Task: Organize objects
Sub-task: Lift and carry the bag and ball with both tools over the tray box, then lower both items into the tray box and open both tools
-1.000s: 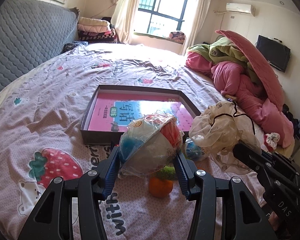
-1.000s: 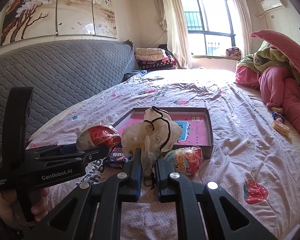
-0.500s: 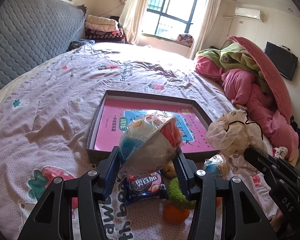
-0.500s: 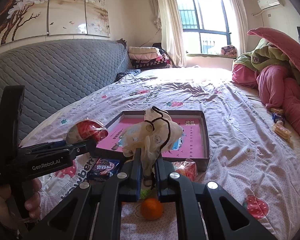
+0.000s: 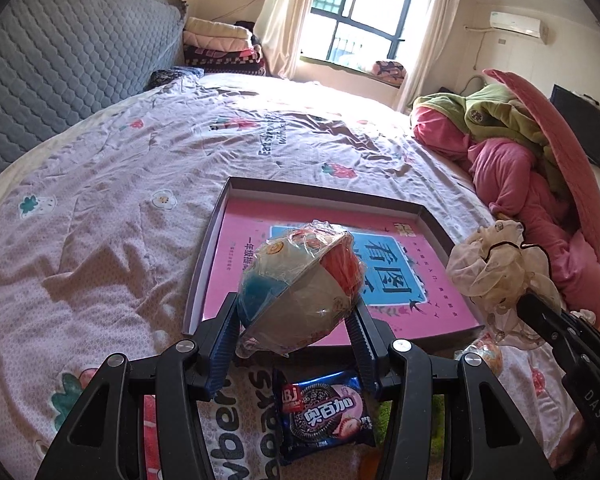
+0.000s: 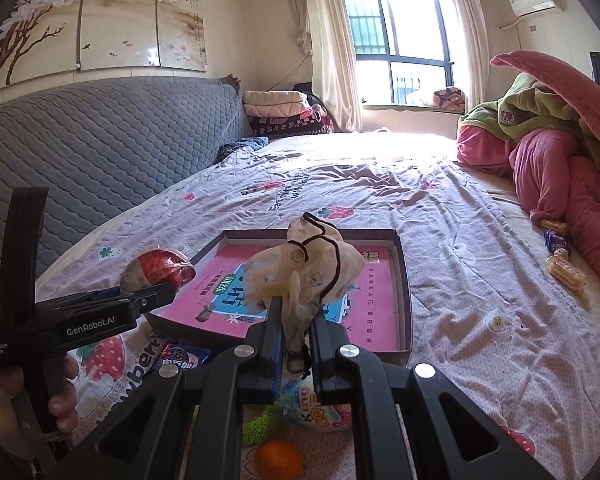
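Observation:
My left gripper [image 5: 296,320] is shut on a round plastic-wrapped toy ball [image 5: 300,284], blue, red and white, held just over the near edge of a shallow dark box [image 5: 324,190] with a pink book inside. My right gripper [image 6: 296,320] is shut on the neck of a cream drawstring pouch [image 6: 304,272], which stands up over the same box [image 6: 404,280]. In the right wrist view the left gripper [image 6: 156,292] shows at the left with the ball [image 6: 156,268]. The pouch [image 5: 488,268] also shows at the right of the left wrist view.
On the bedsheet before the box lie a blue cookie packet [image 5: 320,412], an orange [image 6: 278,458], a green knitted piece [image 6: 260,420] and a wrapped egg toy [image 6: 320,404]. Snack packs [image 6: 566,272] lie by the pink bedding [image 6: 560,184]. A grey headboard [image 6: 100,152] runs along the left.
Both grippers have moved forward towards the box with their loads still held. The cookie packet has come into view beneath the left gripper, and the orange has slipped out of that view.

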